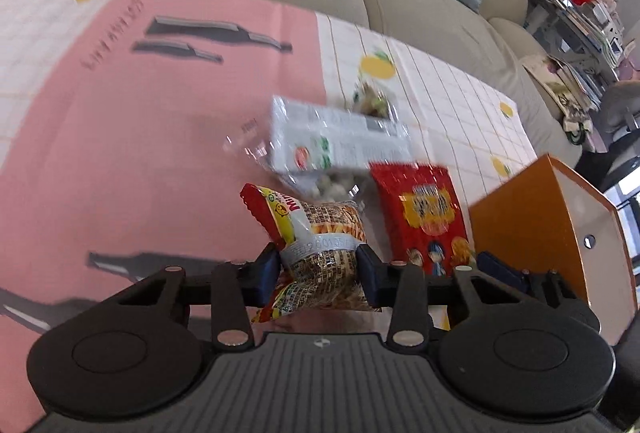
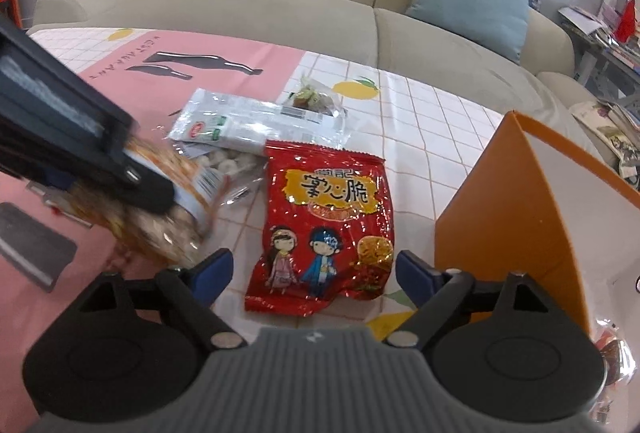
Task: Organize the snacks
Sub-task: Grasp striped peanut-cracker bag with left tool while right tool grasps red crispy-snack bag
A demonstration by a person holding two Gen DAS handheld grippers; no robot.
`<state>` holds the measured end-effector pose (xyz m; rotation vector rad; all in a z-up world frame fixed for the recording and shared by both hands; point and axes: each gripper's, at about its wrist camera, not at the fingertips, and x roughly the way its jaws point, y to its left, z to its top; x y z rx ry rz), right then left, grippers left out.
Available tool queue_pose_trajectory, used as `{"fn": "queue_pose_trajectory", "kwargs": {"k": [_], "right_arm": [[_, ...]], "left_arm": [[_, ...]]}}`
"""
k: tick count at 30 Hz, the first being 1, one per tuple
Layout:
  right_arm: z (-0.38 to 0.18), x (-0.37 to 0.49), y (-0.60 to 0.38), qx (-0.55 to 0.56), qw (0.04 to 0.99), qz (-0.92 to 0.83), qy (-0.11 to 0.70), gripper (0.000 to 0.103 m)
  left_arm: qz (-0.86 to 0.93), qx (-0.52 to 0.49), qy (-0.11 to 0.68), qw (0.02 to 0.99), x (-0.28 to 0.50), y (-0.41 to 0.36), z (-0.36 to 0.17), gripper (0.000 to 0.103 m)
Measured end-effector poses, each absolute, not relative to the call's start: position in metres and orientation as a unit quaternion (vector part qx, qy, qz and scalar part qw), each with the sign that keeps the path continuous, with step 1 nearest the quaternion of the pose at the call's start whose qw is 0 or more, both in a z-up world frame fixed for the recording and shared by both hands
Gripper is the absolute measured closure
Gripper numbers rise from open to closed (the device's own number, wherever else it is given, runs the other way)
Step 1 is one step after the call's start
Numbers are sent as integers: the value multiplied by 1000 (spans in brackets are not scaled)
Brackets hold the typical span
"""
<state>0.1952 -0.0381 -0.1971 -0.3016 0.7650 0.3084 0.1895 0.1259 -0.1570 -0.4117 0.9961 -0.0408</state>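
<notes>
**Left gripper lifts a snack packet; right gripper spread over the red bag**

The left gripper (image 1: 318, 273) is closed on a crinkled noodle-snack packet (image 1: 320, 233), its blue pads pinching the packet's middle so the wrapper bulges above and below. In the right wrist view this gripper comes in from the left as a dark bar angled down toward the table, with the packet blurred beneath it.

The right gripper (image 2: 314, 269) has its fingers spread wide and holds nothing. The red snack bag (image 2: 324, 233) lies flat on the tablecloth (image 2: 420, 121) between its blue fingertips (image 2: 212, 271), not touching either one.

Farther off lies a white-and-green packet (image 2: 256, 123), partly overlapping a clear bag of pale round sweets (image 2: 228, 163). Beyond them sits a small clear bag of mixed pieces (image 2: 312, 99).

To the right stands an orange box (image 2: 480, 205) with a white inside, its near corner just beside the right gripper's right finger. The pink panel of the cloth (image 1: 120, 153) stretches out to the left. A beige sofa (image 2: 260, 9) runs along the table's far edge.
</notes>
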Motion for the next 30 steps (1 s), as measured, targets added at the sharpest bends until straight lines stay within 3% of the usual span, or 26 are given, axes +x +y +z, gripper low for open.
{"fn": "queue_pose_trajectory", "kwargs": {"k": [12,16,30], "right_arm": [[-213,222,-33,-107,902,121,401,12],[-213,226,-43,-56,896,129,421,23],[-195,194,-38,-86,897,133,413,34]], "left_arm": [[-15,-185,477,859,192,130,-163,57],[-15,-186,480,857,190,130,-165,57],[-5,-187,488,853,170,129,-160,57]]}}
